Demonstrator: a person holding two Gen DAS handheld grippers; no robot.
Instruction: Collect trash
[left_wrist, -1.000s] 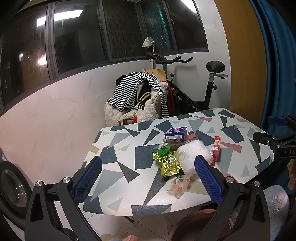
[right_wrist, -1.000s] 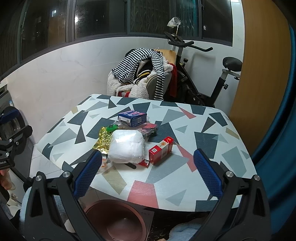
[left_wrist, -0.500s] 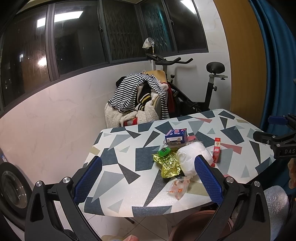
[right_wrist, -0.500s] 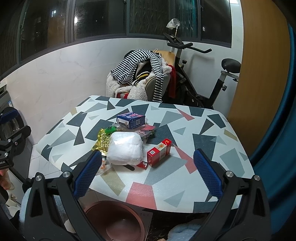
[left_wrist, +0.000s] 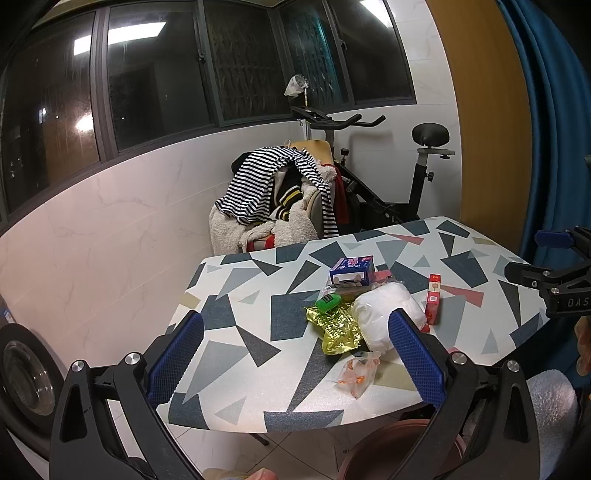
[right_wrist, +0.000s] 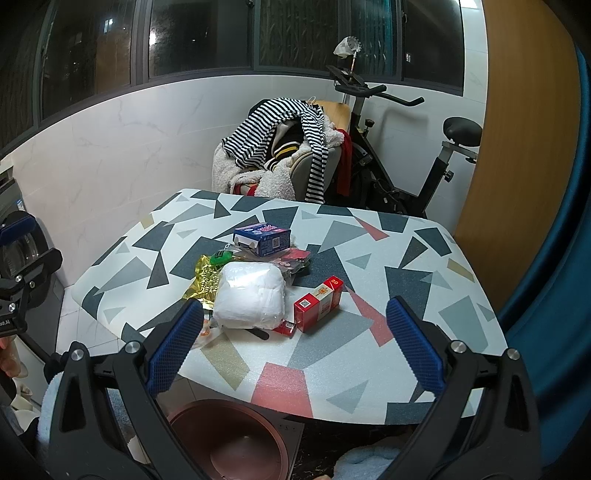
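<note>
A heap of trash lies mid-table: a white plastic bag (left_wrist: 384, 317) (right_wrist: 251, 297), a gold foil wrapper (left_wrist: 334, 328) (right_wrist: 205, 277), a green lid (left_wrist: 327, 302), a blue carton (left_wrist: 351, 271) (right_wrist: 264, 238), a red box (left_wrist: 433, 302) (right_wrist: 319, 302) and a small clear wrapper with orange bits (left_wrist: 356, 374). My left gripper (left_wrist: 295, 363) hangs open before the table's near edge, nothing between its fingers. My right gripper (right_wrist: 293, 347) is open too, in front of the heap and empty. A brown bin (right_wrist: 229, 441) (left_wrist: 402, 450) stands on the floor below the table edge.
The table (right_wrist: 406, 258) has a grey, white and pink triangle pattern. Behind it a chair piled with clothes (left_wrist: 280, 199) and an exercise bike (left_wrist: 388, 177) stand by the wall. A washing machine (left_wrist: 22, 373) is at left, a blue curtain (left_wrist: 546, 110) at right.
Both grippers have drifted slightly closer to the table; the heap sits a little larger in both views. Nothing was taken hold of.
</note>
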